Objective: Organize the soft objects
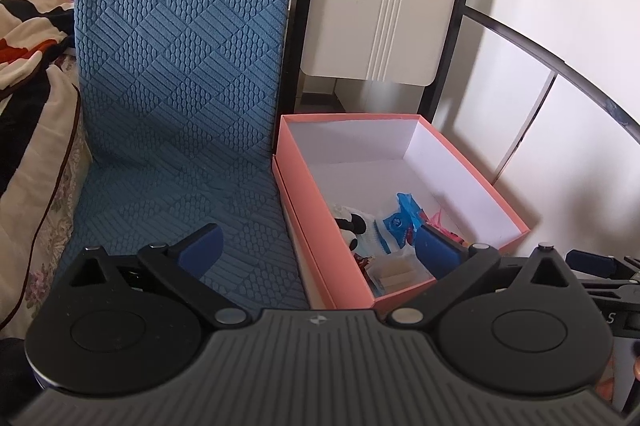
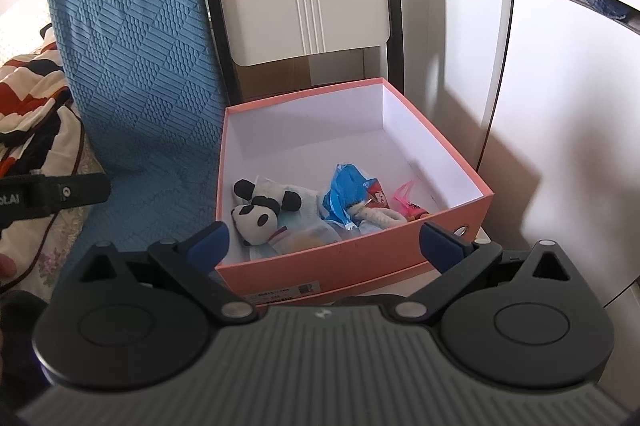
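The soft things lie in the pink box (image 2: pixel 344 262), at the end closest to you. There is a little panda toy (image 2: pixel 256 216) on the left, a crinkly blue bag (image 2: pixel 346 196) in the middle with a pale rope toy (image 2: pixel 376 216) touching it, and a small pink thing (image 2: pixel 408 196) on the right. The far half of the box shows only its white floor. Your right gripper (image 2: pixel 324 240) hangs just in front of the box with its two blue fingers spread wide, and it holds nothing. Your left gripper (image 1: pixel 320 250) is wide open too and holds nothing; its right finger (image 1: pixel 436 254) sits over the near corner of the box, in front of the soft things. A blue bumpy cushion (image 1: pixel 180 66) stands just left of the box. A folded beige chair (image 1: pixel 380 6) leans behind it. A red, white and black blanket (image 1: pixel 32 38) lies farther left.
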